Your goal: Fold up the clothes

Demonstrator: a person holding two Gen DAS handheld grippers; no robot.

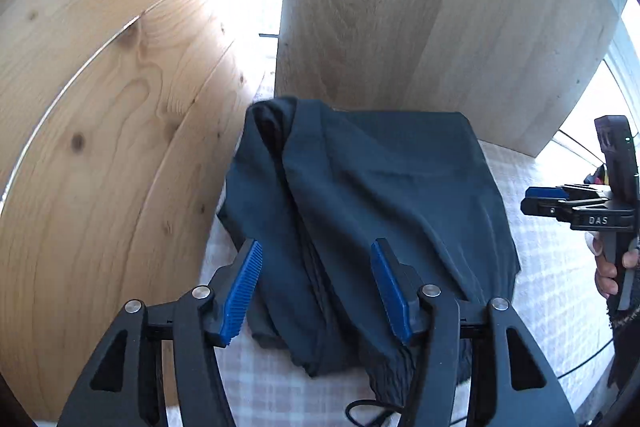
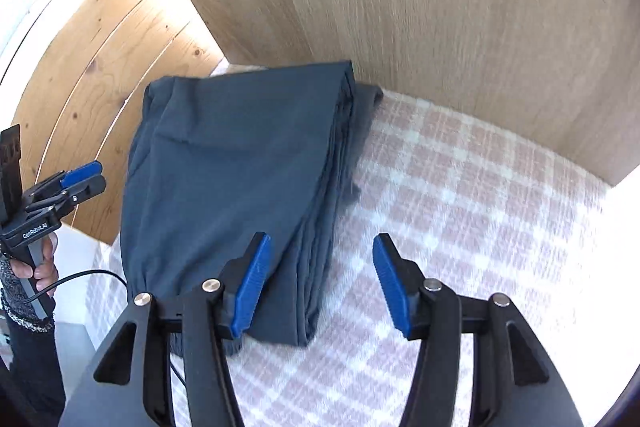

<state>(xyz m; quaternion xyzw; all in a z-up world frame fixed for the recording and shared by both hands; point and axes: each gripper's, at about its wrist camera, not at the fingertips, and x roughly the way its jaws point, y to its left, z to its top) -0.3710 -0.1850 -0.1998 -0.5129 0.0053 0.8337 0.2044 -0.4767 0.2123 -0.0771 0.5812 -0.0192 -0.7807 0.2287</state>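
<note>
Two wooden panels (image 2: 440, 7) stood behind a pink-and-white checked blanket (image 2: 460, 187). On it, against the panels, lay a dark blue garment (image 2: 224, 163), folded into a thick rectangle with stacked edges along one side. We judged the folding nearly finished; next we would likely need to smooth it or tuck the loose bunched corner. Our left tool (image 1: 316, 283) hovered over the garment's near end, blue pads wide apart, holding nothing. Our right tool (image 2: 320, 279) straddled its layered edge, equally wide and empty. We could not tell what kind of garment it was, and its near end was hidden behind the tools.
</note>
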